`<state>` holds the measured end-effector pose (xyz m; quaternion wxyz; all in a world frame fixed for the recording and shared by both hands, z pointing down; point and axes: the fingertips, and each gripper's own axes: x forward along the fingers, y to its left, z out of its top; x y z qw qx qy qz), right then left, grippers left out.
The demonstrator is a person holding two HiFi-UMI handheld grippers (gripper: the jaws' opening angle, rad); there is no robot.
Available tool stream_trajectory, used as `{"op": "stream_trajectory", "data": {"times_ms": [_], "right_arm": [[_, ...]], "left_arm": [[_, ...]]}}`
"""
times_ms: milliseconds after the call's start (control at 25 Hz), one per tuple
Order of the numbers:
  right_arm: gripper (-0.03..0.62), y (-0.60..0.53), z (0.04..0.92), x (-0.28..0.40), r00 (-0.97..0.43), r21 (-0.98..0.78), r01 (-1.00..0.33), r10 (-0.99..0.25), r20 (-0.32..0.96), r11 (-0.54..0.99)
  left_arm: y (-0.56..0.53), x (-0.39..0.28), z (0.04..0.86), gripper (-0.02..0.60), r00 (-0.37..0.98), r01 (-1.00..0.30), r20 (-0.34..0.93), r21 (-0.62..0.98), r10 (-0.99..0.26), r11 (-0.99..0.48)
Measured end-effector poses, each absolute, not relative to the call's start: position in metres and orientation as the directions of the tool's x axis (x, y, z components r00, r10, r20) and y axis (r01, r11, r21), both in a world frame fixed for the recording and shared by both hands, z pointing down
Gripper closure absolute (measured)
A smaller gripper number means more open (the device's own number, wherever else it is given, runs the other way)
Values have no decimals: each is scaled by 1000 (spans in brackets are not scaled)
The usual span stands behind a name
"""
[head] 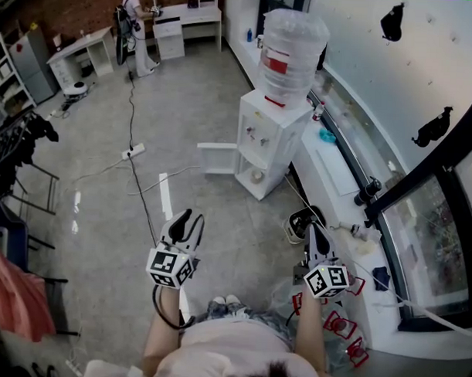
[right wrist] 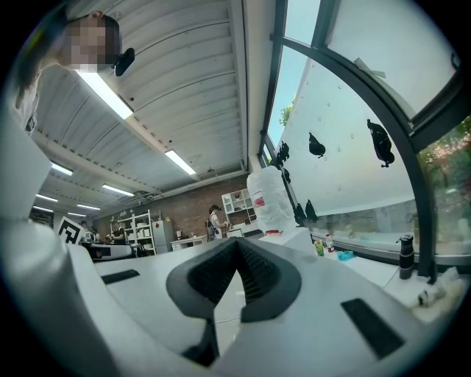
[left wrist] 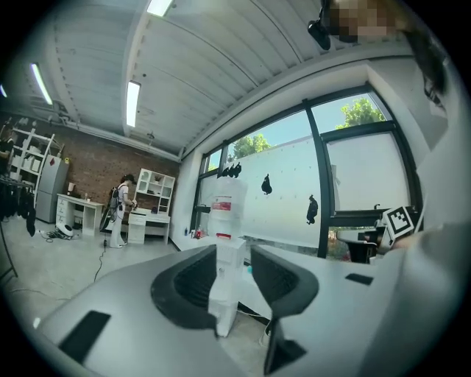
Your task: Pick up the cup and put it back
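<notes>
A white water dispenser (head: 273,135) with a clear bottle on top stands ahead of me, its lower cabinet door (head: 218,158) swung open. Inside the cabinet sits a small pale round thing (head: 257,175) that may be the cup; I cannot tell for sure. My left gripper (head: 191,216) hangs above the floor, well short of the dispenser, jaws slightly parted and empty. In the left gripper view the dispenser (left wrist: 224,243) shows through the gap of the left gripper (left wrist: 234,258). My right gripper (head: 312,227) is shut and empty; the right gripper (right wrist: 236,247) has its tips touching.
A white counter (head: 333,176) runs along the window at the right, with small bottles on it. A power strip (head: 133,151) and its cable lie on the grey floor. A person (head: 135,22) stands at a far desk. Red items (head: 339,325) sit by my right arm.
</notes>
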<state>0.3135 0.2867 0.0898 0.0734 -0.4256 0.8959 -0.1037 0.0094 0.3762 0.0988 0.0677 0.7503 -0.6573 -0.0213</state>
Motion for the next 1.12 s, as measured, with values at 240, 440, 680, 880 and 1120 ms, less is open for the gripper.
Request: {"op": "stream_trajectory", "data": {"times_ms": [240, 440, 680, 880, 1120], "right_arm": [[577, 285, 91, 312, -627, -247, -749, -778, -37, 615], [577, 287, 92, 310, -624, -248, -751, -780, -37, 612], [578, 292, 96, 301, -621, -258, -753, -784, -25, 605], [577, 295, 99, 296, -605, -261, -765, -796, -23, 589], [577, 296, 109, 283, -590, -269, -772, -807, -33, 576]], "left_arm": [[378, 10, 95, 265, 176, -971, 13, 167, -984, -171], [383, 2, 92, 194, 164, -966, -27, 199, -986, -166], [384, -5, 97, 179, 169, -965, -11, 202, -986, -168], [381, -12, 101, 179, 182, -964, -2, 198, -983, -179], [374, -18, 117, 179, 221, -957, 17, 195, -975, -213]]}}
